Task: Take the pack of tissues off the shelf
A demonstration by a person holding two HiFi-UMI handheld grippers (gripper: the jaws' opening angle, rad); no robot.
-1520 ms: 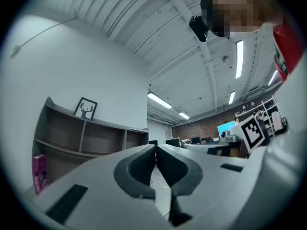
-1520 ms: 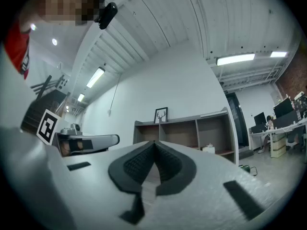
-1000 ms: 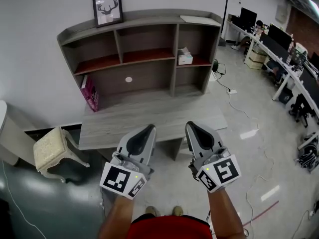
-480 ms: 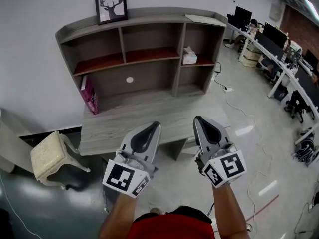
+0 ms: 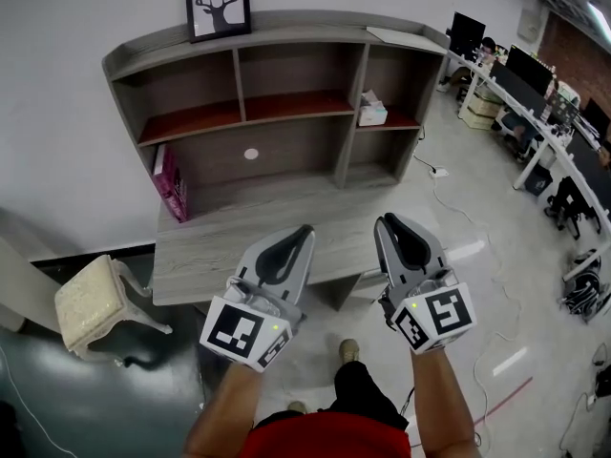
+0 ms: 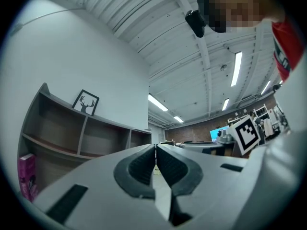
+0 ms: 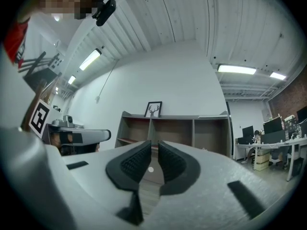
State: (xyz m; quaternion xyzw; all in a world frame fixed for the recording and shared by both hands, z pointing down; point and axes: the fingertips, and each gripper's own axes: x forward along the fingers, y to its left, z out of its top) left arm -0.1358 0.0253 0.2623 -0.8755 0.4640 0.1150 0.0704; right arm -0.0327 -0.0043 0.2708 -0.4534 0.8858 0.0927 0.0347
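The white pack of tissues [image 5: 372,113] sits on the red-lined middle shelf, in the right-hand compartment of the grey shelf unit [image 5: 286,36]. Both grippers hang well short of it, above the front edge of the desk [image 5: 229,237]. My left gripper [image 5: 303,230] is shut and empty, its pads touching in the left gripper view [image 6: 156,150]. My right gripper [image 5: 388,220] points towards the shelf. Its jaws are opening, with a narrow gap [image 7: 154,147] and nothing between them.
A framed deer picture [image 5: 218,3] stands on top of the shelf unit. A pink box [image 5: 169,181] leans at the desk's left end. A cream stool [image 5: 91,299] is on the floor at left. Office desks with monitors [image 5: 535,84] and floor cables [image 5: 458,208] lie to the right.
The view has closed in on the shelf and both grippers have edged forward and up. One foot has stepped forward below.
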